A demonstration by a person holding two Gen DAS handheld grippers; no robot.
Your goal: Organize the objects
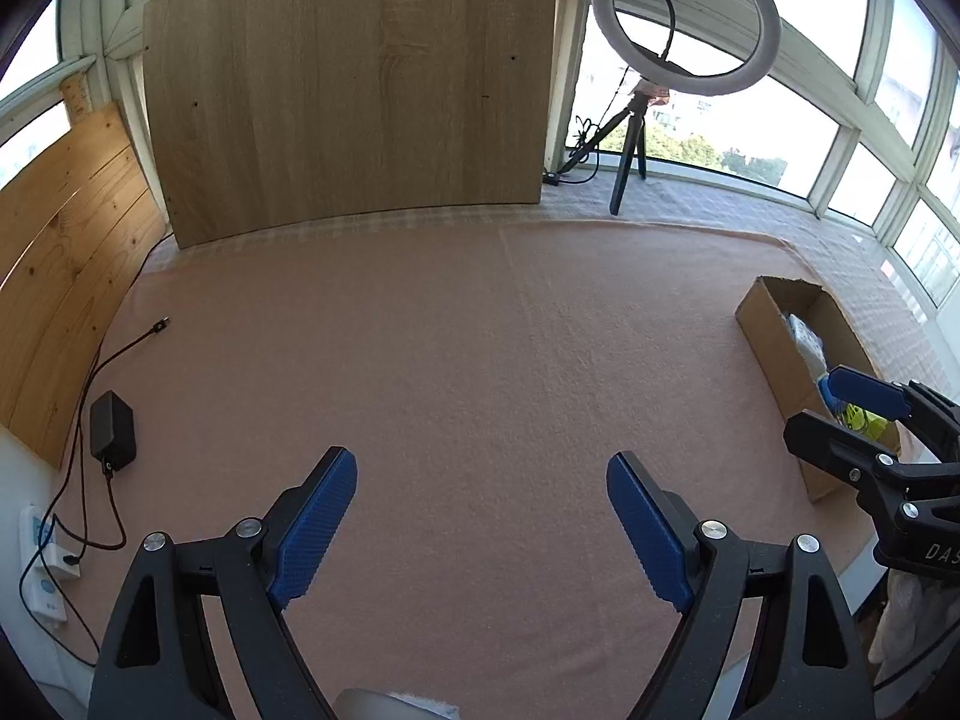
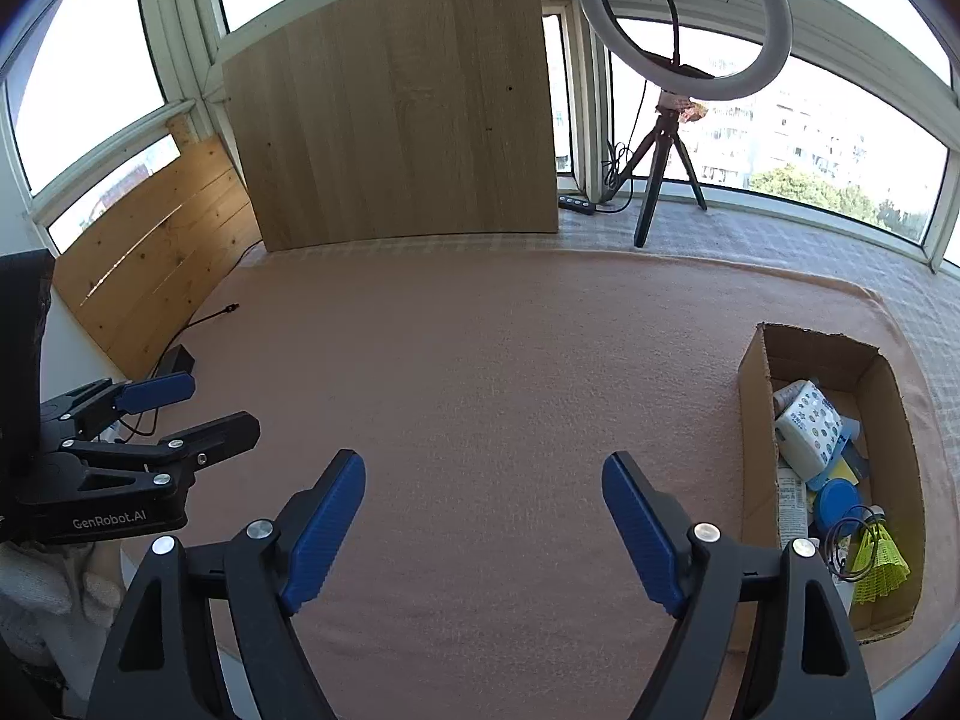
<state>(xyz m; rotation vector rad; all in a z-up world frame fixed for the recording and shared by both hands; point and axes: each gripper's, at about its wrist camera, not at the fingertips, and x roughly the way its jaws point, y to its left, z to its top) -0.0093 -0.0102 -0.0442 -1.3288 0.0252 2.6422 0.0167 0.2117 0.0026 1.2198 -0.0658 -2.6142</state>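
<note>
A cardboard box (image 2: 756,396) stands on the pink cloth at the right, also in the left wrist view (image 1: 774,336). It holds a patterned white pack (image 2: 807,426), a blue lid (image 2: 837,501), a yellow shuttlecock (image 2: 882,564) and a tube (image 2: 792,507). My right gripper (image 2: 483,531) is open and empty over the cloth, left of the box; it shows beside the box in the left wrist view (image 1: 840,414). My left gripper (image 1: 480,528) is open and empty, also seen at the left in the right wrist view (image 2: 192,414).
A pink cloth (image 1: 450,360) covers the table. A wooden board (image 1: 354,84) leans at the back. A ring light on a tripod (image 1: 690,18) stands back right. A black adapter (image 1: 111,429) with cables and a white power strip (image 1: 42,564) lie at the left.
</note>
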